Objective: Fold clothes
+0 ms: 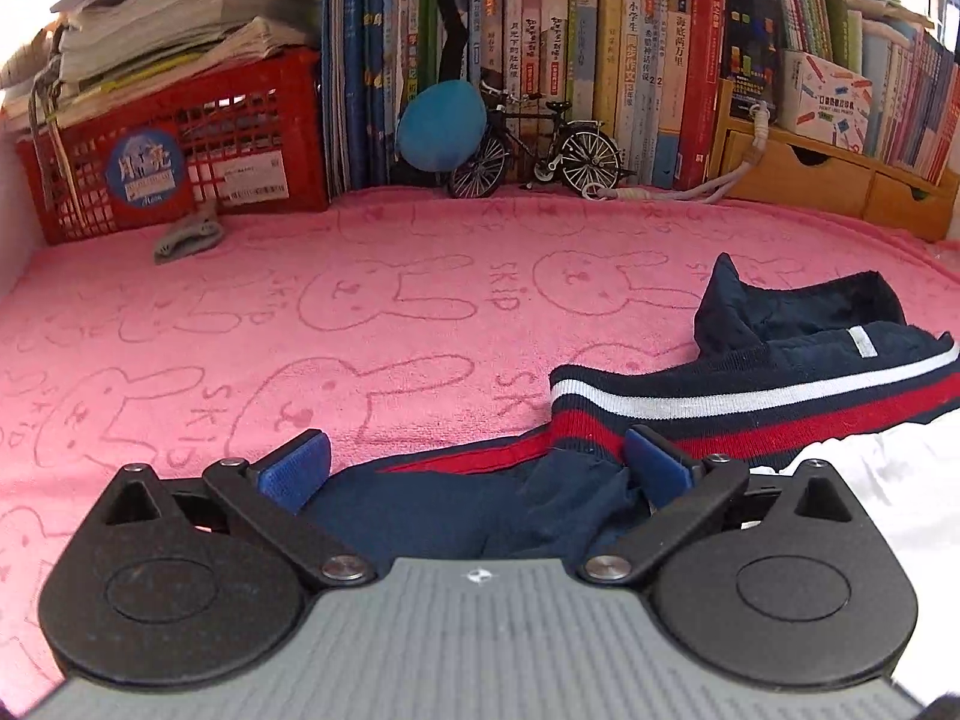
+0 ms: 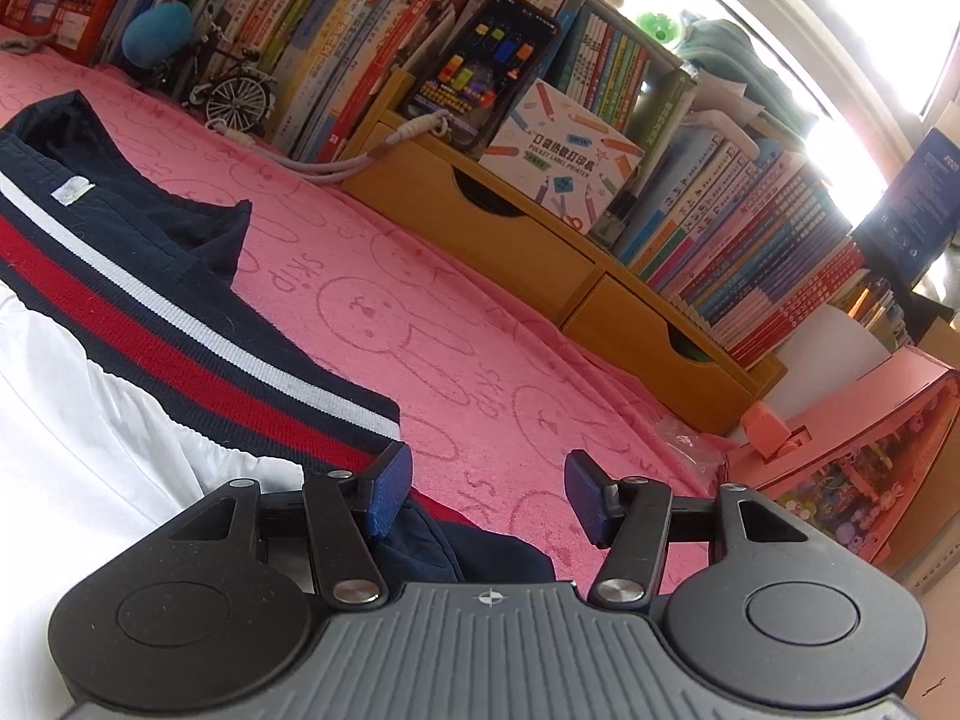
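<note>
Garment [image 1: 750,396] spread flat on pink surface [image 1: 360,312], right of left view, collar toward shelf. Left hand-held gripper [image 1: 474,468] released, straddling navy corner at bottom centre, likely set for pinch. Right hand-held gripper [image 2: 489,495] released at opposite corner, mirroring for even lift.

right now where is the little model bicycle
The model bicycle stands at the far edge of the pink towel, against the row of books, with the blue plush ball just to its left in the left wrist view.
</note>
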A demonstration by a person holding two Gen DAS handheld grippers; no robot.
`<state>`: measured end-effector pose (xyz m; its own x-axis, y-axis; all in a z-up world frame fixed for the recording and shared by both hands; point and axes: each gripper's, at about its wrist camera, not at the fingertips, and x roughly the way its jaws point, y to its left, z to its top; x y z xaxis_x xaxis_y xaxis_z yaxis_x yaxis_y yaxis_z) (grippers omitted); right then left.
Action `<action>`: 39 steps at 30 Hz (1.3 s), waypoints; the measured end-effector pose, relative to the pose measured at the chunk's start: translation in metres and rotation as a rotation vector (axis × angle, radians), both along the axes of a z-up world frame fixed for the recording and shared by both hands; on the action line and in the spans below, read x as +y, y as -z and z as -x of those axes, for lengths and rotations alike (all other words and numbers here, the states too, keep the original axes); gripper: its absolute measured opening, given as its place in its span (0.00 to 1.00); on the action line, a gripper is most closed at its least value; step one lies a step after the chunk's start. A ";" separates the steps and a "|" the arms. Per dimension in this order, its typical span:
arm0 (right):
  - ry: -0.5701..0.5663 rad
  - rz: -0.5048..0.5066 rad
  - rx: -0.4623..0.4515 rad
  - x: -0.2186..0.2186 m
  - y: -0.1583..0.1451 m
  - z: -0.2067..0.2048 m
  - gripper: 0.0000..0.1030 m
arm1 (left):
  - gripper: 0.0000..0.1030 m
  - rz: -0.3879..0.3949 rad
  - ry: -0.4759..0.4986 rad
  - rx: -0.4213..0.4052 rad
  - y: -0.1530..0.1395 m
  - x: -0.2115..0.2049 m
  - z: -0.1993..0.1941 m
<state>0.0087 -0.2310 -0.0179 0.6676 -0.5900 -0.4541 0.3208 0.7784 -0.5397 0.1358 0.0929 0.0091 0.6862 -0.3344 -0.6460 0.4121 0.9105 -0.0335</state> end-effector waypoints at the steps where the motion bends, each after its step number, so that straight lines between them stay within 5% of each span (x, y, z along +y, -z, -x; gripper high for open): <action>1: 0.066 -0.014 0.005 -0.009 0.001 -0.003 0.56 | 1.00 0.004 -0.002 0.003 0.000 0.001 0.000; 4: 0.185 -0.113 -0.032 -0.036 -0.005 0.007 0.58 | 1.00 0.003 -0.018 -0.017 -0.003 0.000 0.002; 9: 0.242 -0.315 -0.161 -0.072 -0.028 0.049 0.64 | 0.98 -0.052 -0.048 -0.191 -0.037 0.000 0.044; 12: 0.158 -0.377 -0.226 -0.071 -0.049 0.098 0.80 | 0.99 -0.028 -0.013 -0.268 -0.060 -0.003 0.084; 16: 0.054 -0.499 -0.296 -0.050 -0.064 0.163 0.82 | 0.99 0.053 0.059 -0.299 -0.070 -0.022 0.147; 22: 0.022 -0.666 -0.428 0.007 -0.061 0.239 0.83 | 0.99 -0.039 0.149 -0.319 -0.041 -0.056 0.193; 28: -0.152 -0.555 -0.458 0.094 -0.056 0.232 0.81 | 0.99 -0.137 0.238 -0.338 -0.010 -0.090 0.237; 31: -0.187 -0.576 -0.355 0.121 -0.042 0.199 0.58 | 0.99 -0.171 0.154 -0.322 -0.008 -0.069 0.219; 34: -0.104 -0.529 -0.250 0.127 -0.025 0.179 0.47 | 1.00 -0.228 0.030 -0.334 -0.007 -0.032 0.193; 36: -0.004 -0.460 -0.251 0.112 -0.018 0.184 0.47 | 1.00 -0.139 -0.012 -0.269 -0.016 0.001 0.170; 39: 0.218 -0.275 -0.246 0.081 -0.014 0.196 0.48 | 1.00 -0.151 -0.205 -0.195 -0.022 0.035 0.146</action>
<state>-0.1874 -0.1504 -0.0037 0.6488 -0.6085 -0.4569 0.5871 0.7823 -0.2083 -0.0104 0.1278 0.0312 0.8449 -0.0866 -0.5278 0.2050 0.9639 0.1701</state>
